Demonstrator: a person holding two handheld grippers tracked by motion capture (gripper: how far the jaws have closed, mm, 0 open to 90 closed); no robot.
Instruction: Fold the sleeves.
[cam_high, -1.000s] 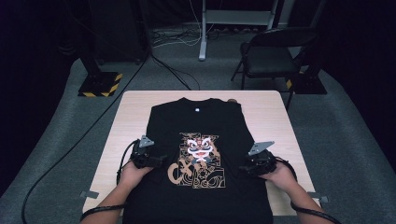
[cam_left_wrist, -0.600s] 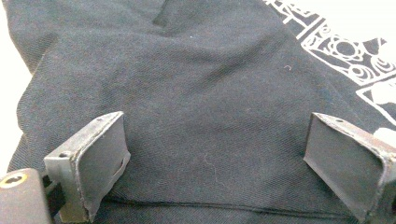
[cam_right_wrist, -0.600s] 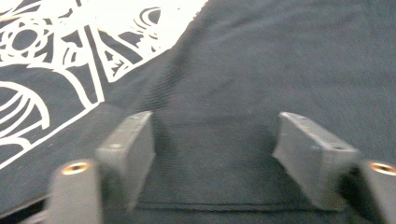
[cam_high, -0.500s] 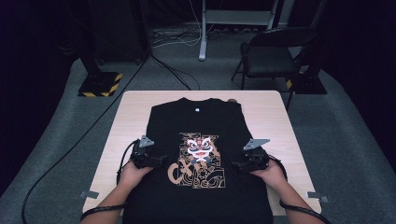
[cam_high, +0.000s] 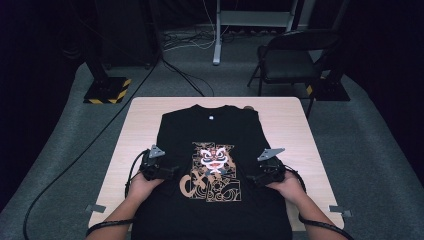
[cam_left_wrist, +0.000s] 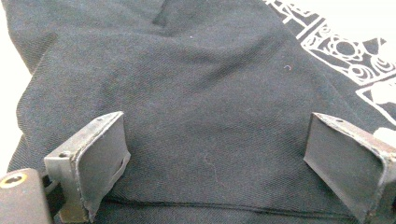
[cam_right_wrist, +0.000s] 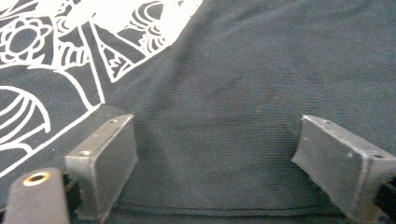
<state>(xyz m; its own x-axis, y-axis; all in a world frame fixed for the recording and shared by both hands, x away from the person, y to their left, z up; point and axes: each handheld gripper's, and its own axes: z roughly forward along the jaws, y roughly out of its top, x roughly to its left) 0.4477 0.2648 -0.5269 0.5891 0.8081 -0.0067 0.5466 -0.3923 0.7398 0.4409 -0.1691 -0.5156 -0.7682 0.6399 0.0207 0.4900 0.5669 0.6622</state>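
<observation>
The right gripper (cam_high: 252, 176) has just been spreading its jaws; they stand wide apart over flat cloth, pressing nothing. The left gripper (cam_high: 172, 172) is likewise released, its worn rubber-faced pads (cam_left_wrist: 100, 161) flanking a fold edge. Both point inward, level, each held in a hand with the forearm coming in from the near edge. Between them lies the black woven-cotton T-shirt with an orange-and-white lion print (cam_high: 210, 150), spread flat on the pale wooden table (cam_high: 290, 120), sleeves folded under. The shirt's hem is cut off at the picture's bottom edge.
</observation>
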